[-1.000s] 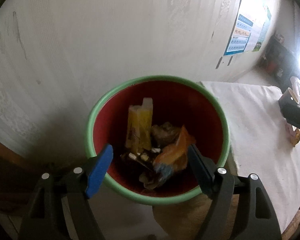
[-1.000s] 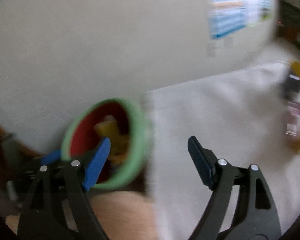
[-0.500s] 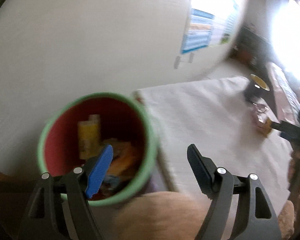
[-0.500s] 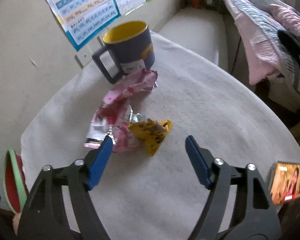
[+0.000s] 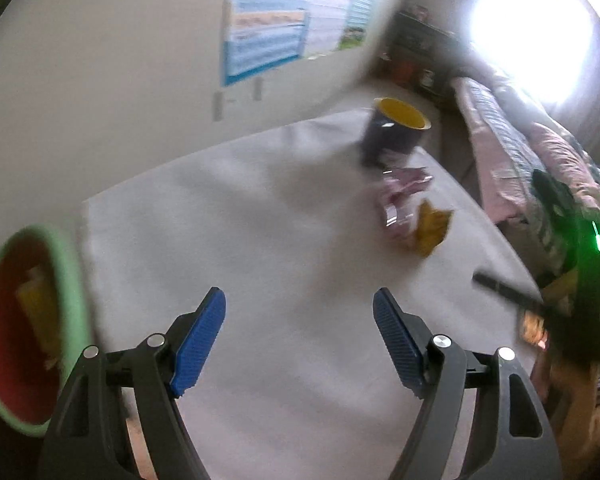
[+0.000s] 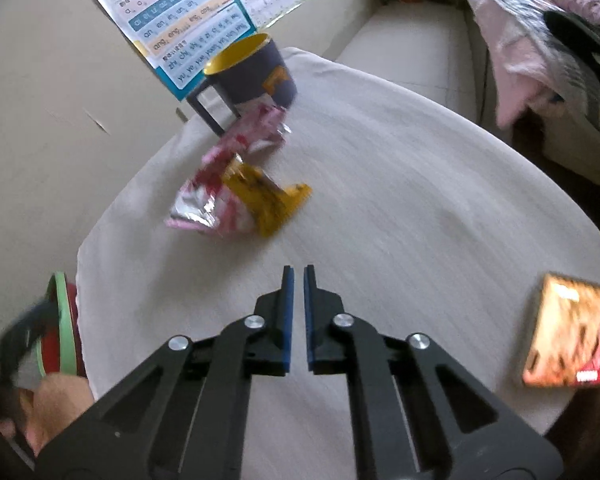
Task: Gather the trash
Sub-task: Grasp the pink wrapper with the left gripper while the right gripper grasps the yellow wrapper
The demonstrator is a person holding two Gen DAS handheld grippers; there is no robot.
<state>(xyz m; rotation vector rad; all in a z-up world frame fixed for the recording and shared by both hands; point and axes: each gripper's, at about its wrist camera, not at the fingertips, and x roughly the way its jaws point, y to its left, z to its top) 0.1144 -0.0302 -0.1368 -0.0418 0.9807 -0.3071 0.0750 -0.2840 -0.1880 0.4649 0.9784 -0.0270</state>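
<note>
White cloth [image 6: 400, 208] bare ahead of right gripper [image 6: 296, 276], wrappers [image 6: 236, 196] near wall edge

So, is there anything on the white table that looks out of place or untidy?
Yes. Two crumpled wrappers, a pink and silver one and a yellow one, lie loose on the white table in front of the dark mug, not in the green-rimmed bin. The mug stands upright; nothing looks spilled.
</note>
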